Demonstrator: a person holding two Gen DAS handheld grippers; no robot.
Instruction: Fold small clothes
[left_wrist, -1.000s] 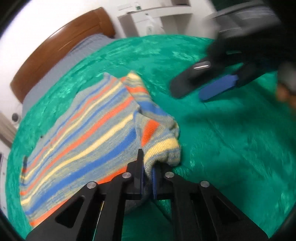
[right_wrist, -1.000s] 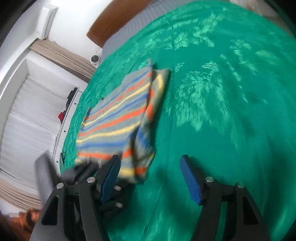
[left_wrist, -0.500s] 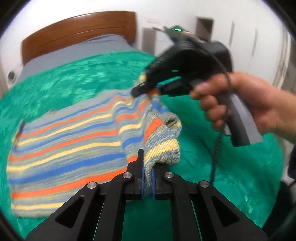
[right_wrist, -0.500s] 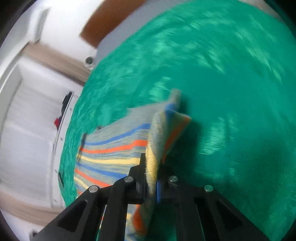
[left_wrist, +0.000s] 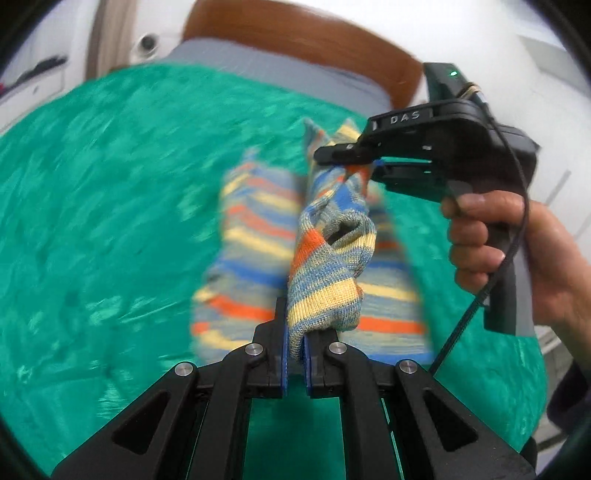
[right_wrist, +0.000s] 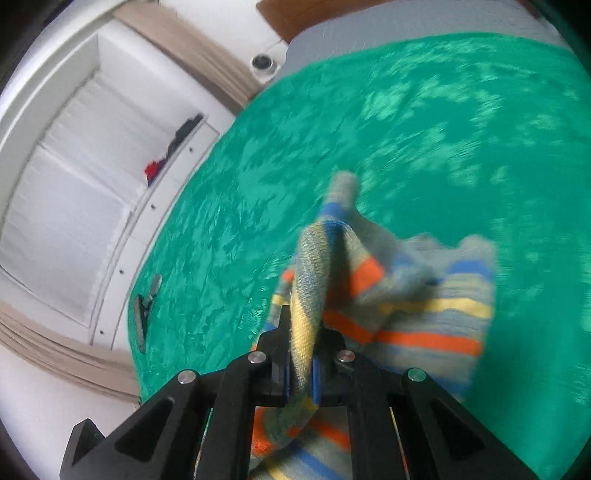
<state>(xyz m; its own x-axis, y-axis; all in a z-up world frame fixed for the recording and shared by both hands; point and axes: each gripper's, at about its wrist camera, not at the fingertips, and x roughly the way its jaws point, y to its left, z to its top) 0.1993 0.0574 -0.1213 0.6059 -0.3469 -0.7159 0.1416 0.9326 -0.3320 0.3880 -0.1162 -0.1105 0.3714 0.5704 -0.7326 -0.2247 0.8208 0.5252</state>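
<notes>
Green plush bedspread (left_wrist: 110, 206) fills the left wrist view, with a wooden headboard (left_wrist: 295, 35) behind it. One striped knit garment (left_wrist: 325, 266) hangs in the air above the bedspread, its long axis running away from the camera toward the headboard. The left gripper (left_wrist: 294, 354) is clamped on the near yellow-banded hem, the cloth bunched between its blue pads. The right gripper (left_wrist: 351, 157), held in a hand (left_wrist: 509, 251), bites the far end of the same raised edge. So the garment is stretched between two grippers, one at each end, with the rest drooping below

Seen from the right wrist, the same bedspread (right_wrist: 369, 122) spreads out, with white shutters (right_wrist: 74, 166) and one small dark object (right_wrist: 142, 317) near the bed's edge. The right gripper (right_wrist: 301, 373) is pressed together on a folded ridge of the garment (right_wrist: 424, 314), which falls away to the right and below. Both ends being equally held, the next move likely turns on carrying this raised edge across and laying it flat, the two grippers kept in line
</notes>
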